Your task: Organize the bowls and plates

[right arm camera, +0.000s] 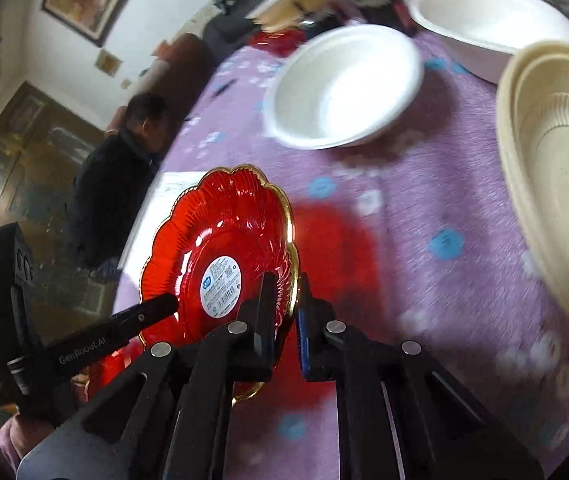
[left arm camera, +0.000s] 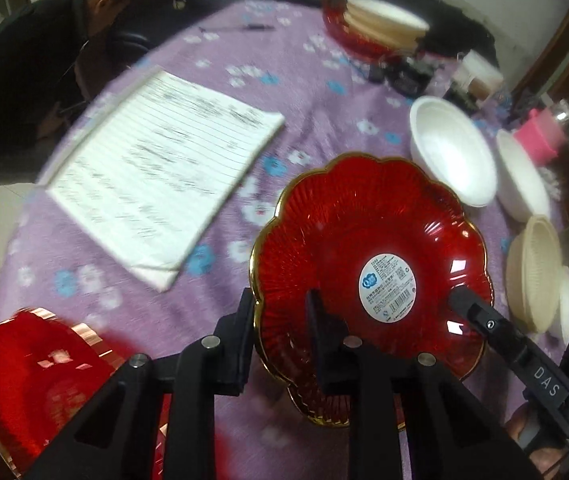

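Red glass with a gold scalloped edge made up the plate [left arm camera: 368, 264] held off the purple flowered tablecloth [left arm camera: 296, 92], and both tools had hold of it. The left gripper [left arm camera: 280, 320] had its jaws closed to a narrow gap around the plate's rim, one finger outside the edge and the other lying against the ribbed inner face. From the other side, the right gripper [right arm camera: 286, 308] pinched the same plate [right arm camera: 220, 252] by its rim, its jaws drawn almost together with the gold edge between them. A round white barcode label [left arm camera: 387, 287] sat at the plate's centre, and a finger of the right gripper reached in just beside it in the left view. Beyond the plate stood a white bowl [left arm camera: 452, 152], with a second white bowl [left arm camera: 522, 176] just beside that one. A cream ribbed bowl [left arm camera: 536, 272] lay near the plate's edge on that same side. Across from the bowls, another red plate [left arm camera: 40, 380] lay blurred. A lined notepad [left arm camera: 164, 168] rested farther across the cloth from the plate, and a man in dark clothes [right arm camera: 120, 184] sat beyond it at the table's rim.
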`<move>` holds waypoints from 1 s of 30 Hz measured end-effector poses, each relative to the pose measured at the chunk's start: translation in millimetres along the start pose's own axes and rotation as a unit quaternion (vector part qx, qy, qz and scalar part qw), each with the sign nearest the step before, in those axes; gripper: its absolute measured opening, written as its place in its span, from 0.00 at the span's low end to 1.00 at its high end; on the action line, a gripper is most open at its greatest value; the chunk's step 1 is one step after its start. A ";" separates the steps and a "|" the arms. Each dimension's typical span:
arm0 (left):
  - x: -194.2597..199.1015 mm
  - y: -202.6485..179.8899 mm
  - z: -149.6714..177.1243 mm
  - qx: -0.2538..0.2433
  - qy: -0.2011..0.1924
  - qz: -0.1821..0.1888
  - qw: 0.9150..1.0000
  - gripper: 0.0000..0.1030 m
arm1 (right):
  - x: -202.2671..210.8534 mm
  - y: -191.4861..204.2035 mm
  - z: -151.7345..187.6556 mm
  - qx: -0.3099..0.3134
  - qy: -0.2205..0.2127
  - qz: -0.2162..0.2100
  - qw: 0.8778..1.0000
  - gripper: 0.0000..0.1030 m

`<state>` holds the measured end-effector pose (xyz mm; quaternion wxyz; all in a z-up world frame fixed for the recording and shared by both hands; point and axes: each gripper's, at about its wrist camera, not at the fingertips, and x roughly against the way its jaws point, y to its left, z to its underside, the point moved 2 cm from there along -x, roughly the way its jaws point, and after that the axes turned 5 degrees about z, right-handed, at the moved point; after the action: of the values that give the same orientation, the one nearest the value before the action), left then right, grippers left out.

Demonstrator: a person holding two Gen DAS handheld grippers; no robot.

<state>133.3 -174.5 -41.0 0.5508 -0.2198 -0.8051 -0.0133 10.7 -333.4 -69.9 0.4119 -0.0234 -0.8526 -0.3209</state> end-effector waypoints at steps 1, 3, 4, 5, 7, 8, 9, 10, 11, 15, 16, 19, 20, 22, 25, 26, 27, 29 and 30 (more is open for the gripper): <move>9.2 3.9 3.6 -0.003 -0.007 -0.002 1.000 0.23 | 3.5 7.7 4.6 0.007 -0.004 -0.004 1.000 0.10; 30.7 14.8 13.9 -0.004 -0.021 -0.006 1.000 0.23 | 7.2 21.9 12.9 0.015 -0.006 -0.015 1.000 0.10; 35.9 18.4 15.6 -0.003 -0.024 -0.006 1.000 0.23 | 9.0 30.6 18.4 0.021 -0.005 -0.023 1.000 0.10; 43.9 25.2 20.0 -0.001 -0.027 -0.004 1.000 0.23 | 9.7 36.9 22.1 0.024 -0.004 -0.027 0.999 0.10; 57.0 39.2 27.7 0.003 -0.033 -0.002 0.999 0.23 | 10.4 51.7 31.5 0.033 0.001 -0.040 0.999 0.10; 63.5 45.3 31.9 0.007 -0.037 -0.004 0.999 0.23 | 10.7 58.7 35.7 0.039 0.005 -0.046 0.998 0.10; 72.2 55.1 38.3 0.010 -0.040 -0.006 0.999 0.23 | 10.6 66.2 40.0 0.048 0.007 -0.049 0.998 0.10; 75.8 60.9 41.8 0.011 -0.042 -0.007 0.999 0.23 | 8.0 78.3 44.2 0.059 0.008 -0.049 0.997 0.10; 80.9 67.7 47.0 0.015 -0.045 -0.009 0.999 0.23 | 7.3 86.3 48.4 0.067 0.011 -0.051 0.996 0.10; 97.8 96.3 63.5 0.030 -0.058 -0.019 0.998 0.23 | 3.2 116.1 63.9 0.098 0.020 -0.057 0.993 0.10; 100.3 100.3 66.8 0.032 -0.060 -0.021 0.997 0.23 | 1.0 123.9 68.2 0.105 0.025 -0.059 0.992 0.10; 108.7 116.8 78.2 0.041 -0.069 -0.026 0.996 0.23 | -6.7 139.3 78.3 0.121 0.033 -0.056 0.991 0.10; 109.6 119.7 80.5 0.042 -0.071 -0.030 0.996 0.23 | -10.5 144.7 80.4 0.124 0.037 -0.055 0.990 0.10; 111.9 128.8 88.4 0.044 -0.077 -0.037 0.995 0.23 | -15.6 153.3 87.4 0.135 0.042 -0.051 0.989 0.10; 110.1 142.1 98.1 0.050 -0.077 -0.043 0.995 0.23 | -22.8 164.0 99.4 0.146 0.051 -0.043 0.987 0.10; 109.1 146.7 101.3 0.053 -0.078 -0.045 0.995 0.23 | -26.0 167.1 102.8 0.151 0.053 -0.039 0.986 0.10; 106.5 150.8 103.9 0.057 -0.076 -0.045 0.994 0.23 | -27.2 168.1 105.7 0.154 0.054 -0.035 0.986 0.10; 102.1 158.3 107.8 0.064 -0.074 -0.043 0.994 0.23 | -32.8 170.5 111.1 0.161 0.059 -0.028 0.985 0.10; 100.0 161.6 109.8 0.067 -0.074 -0.043 0.994 0.23 | -35.1 171.4 112.9 0.164 0.061 -0.025 0.984 0.10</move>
<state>66.5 34.3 -30.6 0.5021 -0.1476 -0.8514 0.0333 8.5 -125.7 -56.0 0.4529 0.0854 -0.8674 -0.1873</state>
